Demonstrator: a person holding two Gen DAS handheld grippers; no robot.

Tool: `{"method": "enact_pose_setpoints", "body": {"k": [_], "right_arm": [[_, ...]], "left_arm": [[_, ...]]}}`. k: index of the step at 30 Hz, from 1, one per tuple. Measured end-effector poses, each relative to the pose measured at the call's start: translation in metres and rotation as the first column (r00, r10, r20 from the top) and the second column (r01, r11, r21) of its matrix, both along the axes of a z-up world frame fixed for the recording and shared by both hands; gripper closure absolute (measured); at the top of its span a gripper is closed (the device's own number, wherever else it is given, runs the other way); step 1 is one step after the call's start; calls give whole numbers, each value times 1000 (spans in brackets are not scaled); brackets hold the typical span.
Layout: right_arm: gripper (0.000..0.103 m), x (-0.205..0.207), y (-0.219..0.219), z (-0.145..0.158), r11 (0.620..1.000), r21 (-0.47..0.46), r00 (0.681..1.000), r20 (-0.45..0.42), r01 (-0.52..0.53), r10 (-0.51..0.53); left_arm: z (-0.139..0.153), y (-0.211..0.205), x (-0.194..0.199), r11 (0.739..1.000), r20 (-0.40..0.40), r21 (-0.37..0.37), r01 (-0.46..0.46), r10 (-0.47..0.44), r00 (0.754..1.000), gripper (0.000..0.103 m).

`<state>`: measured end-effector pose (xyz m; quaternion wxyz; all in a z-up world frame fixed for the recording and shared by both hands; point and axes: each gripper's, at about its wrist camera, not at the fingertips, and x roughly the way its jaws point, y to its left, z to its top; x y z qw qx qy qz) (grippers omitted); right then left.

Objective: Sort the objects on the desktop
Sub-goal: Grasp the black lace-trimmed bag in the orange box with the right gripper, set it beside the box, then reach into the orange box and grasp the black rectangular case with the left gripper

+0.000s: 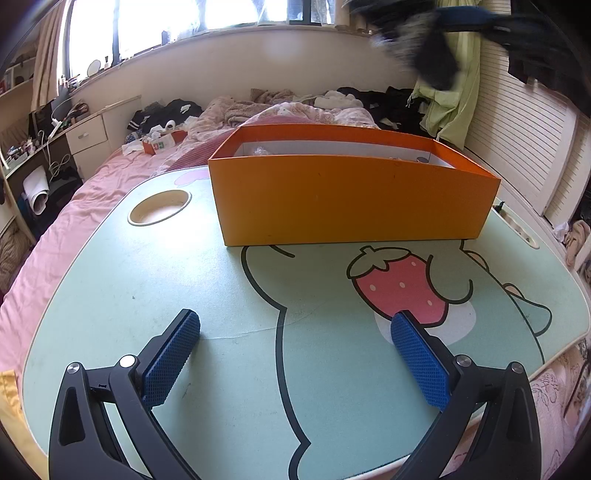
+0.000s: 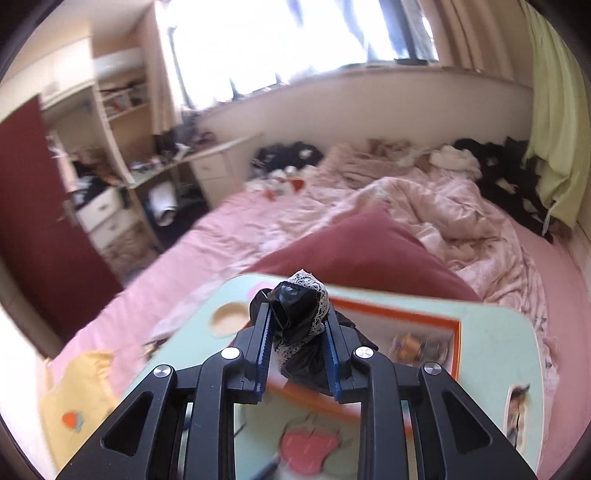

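Your right tongs (image 2: 297, 325) grip a black lace-trimmed cloth (image 2: 299, 314); left tongs (image 1: 295, 354) gape empty, orange box (image 1: 351, 199) at 12 o'clock.

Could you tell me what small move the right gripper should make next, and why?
Probably carry on over the orange box and lower. The right gripper is shut on a black lace-trimmed bundle, lifted above the table; the box is open-topped.

Behind my worktop lies a bed (image 2: 229, 229) in pink sheets, clothes heaped at its head — a bright window (image 1: 155, 26) above, a cluttered desk (image 1: 55, 136) left, a louvred door (image 1: 517, 136) right.
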<state>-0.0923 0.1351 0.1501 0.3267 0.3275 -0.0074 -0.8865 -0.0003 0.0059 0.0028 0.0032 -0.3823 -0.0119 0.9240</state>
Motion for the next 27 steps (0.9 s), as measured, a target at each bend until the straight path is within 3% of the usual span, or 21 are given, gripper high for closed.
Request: {"method": "enact_pose_setpoints", "body": {"k": [2, 9, 11, 12, 15, 16, 19, 24, 27], "right_arm": [[77, 16, 9, -5, 1000, 0, 1000, 17, -18, 18], [77, 24, 34, -89, 999, 34, 972, 235, -3, -5], [72, 24, 35, -101, 1000, 13, 974, 225, 2, -5], [63, 24, 38, -104, 1000, -14, 980, 196, 23, -20], [16, 32, 54, -102, 991, -93, 988, 130, 92, -79], [9, 37, 59, -103, 989, -108, 989, 113, 106, -93], [9, 52, 69, -110, 991, -64, 991, 82, 115, -110], [8, 57, 66, -137, 990, 63, 982, 137, 123, -131], [8, 56, 59, -139, 982, 130, 983, 98, 139, -153]], "left_arm": [[0, 0, 0, 1000, 0, 0, 0, 0, 1000, 0], [0, 0, 0, 1000, 0, 0, -1, 1, 1000, 0], [0, 0, 0, 1000, 0, 1, -1, 1, 1000, 0], [0, 0, 0, 1000, 0, 0, -1, 1, 1000, 0], [0, 0, 0, 1000, 0, 0, -2, 2, 1000, 0], [0, 0, 0, 1000, 0, 1, -2, 2, 1000, 0], [0, 0, 0, 1000, 0, 1, -3, 3, 1000, 0], [0, 0, 0, 1000, 0, 0, -3, 3, 1000, 0], [0, 0, 0, 1000, 0, 1, -3, 3, 1000, 0]]}}
